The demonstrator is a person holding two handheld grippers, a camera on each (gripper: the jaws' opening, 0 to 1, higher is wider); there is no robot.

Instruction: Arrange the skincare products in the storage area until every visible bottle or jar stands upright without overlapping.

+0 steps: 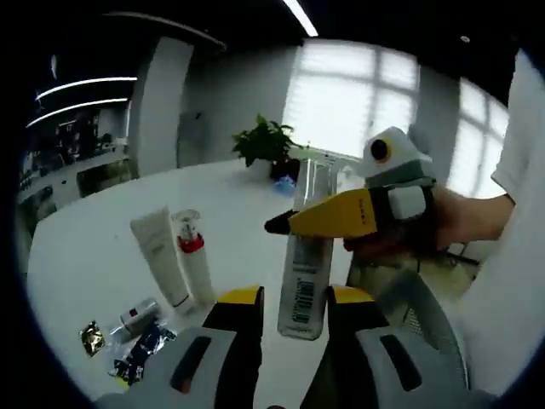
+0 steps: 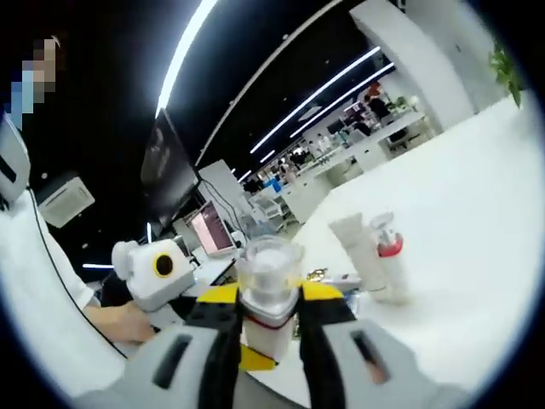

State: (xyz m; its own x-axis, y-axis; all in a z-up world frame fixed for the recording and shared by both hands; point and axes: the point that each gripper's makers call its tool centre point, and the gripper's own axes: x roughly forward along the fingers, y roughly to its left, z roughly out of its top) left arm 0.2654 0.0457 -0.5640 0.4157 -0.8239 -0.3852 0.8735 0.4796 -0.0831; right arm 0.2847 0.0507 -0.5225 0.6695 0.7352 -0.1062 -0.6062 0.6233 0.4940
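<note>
Left gripper view. Items, largest first.

1. Table [image 1: 111, 256]: white, broad; carries all standing and loose stock.
2. Left gripper [image 1: 293, 308]: yellow-tipped jaws rise either side of the bottle's base. Whether they press it or merely flank it cannot be told from here.
3. Right gripper [image 1: 294, 223]: enters from the right, a person's hand behind it, its yellow jaw lying across the bottle's upper body.
4. Bottle [image 1: 306, 256]: clear, tall, barcode label facing the lens; held upright in the air between both tools, above the table's near edge.
5. Tube [image 1: 160, 254]: white, standing on its cap, on the table.
6. Pump bottle [image 1: 194, 262]: white with red collar, upright, touching or just beside the tube; which, unclear.
7. Small jar [image 1: 136, 317]: silver, lying on its side near the front.
8. Sachets [image 1: 136, 349]: dark and gold foil, loose, beside the jar.
9. Plant [image 1: 268, 145]: potted, far side of the table.

Right gripper view: right gripper [image 2: 268, 311] is clamped around the bottle [image 2: 269, 294] just under its clear cap.

Step in hand, by judgement: the bottle is carried or passed between tools, not yet set down. Next move calls for lowering it upright onto bare table near the tube without touching it, then letting go; the lying jar remains to be stood up.
</note>
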